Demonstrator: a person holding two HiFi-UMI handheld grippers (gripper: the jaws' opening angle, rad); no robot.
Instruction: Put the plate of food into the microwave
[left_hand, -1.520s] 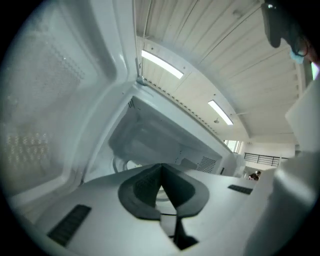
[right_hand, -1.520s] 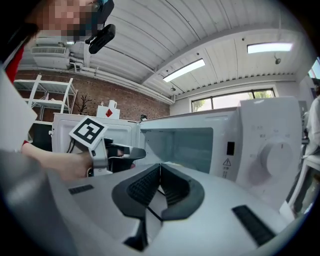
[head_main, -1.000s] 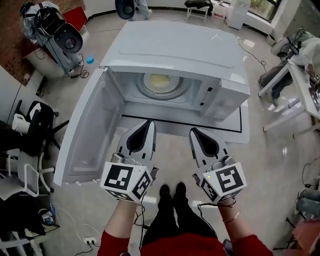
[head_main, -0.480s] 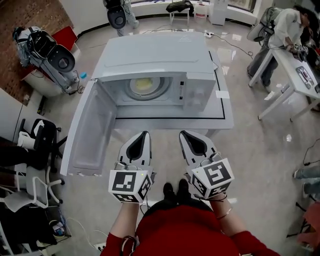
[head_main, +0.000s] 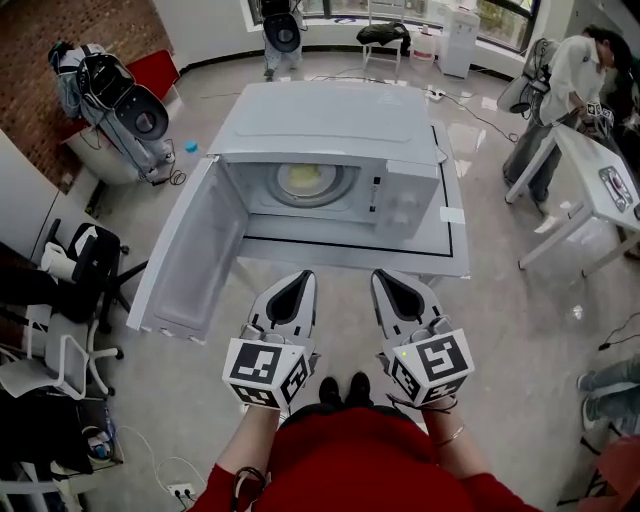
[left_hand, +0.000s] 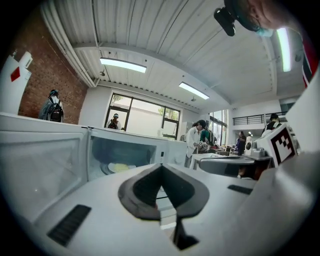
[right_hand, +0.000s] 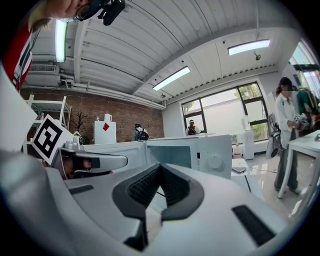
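The white microwave (head_main: 330, 130) stands on a low white table with its door (head_main: 190, 255) swung wide open to the left. Inside, on the turntable, lies the plate of yellow food (head_main: 303, 180); the left gripper view also shows the plate (left_hand: 119, 167) in the cavity. My left gripper (head_main: 303, 276) and right gripper (head_main: 384, 276) hover side by side in front of the table, short of the microwave, both pointing at it. Both are shut and hold nothing. The left gripper's jaws (left_hand: 161, 167) meet at the tips, as do the right gripper's (right_hand: 160, 166).
The open door juts out on the left. The white table's edge (head_main: 455, 245) with a black line runs in front of the microwave. Office chairs (head_main: 80, 260) stand at the left, a machine (head_main: 130, 105) at the rear left, and a person at a white desk (head_main: 590, 165) on the right.
Both grippers have drawn back from the microwave's opening toward the body. The microwave now sits farther off in the head view. Both jaws stayed shut.
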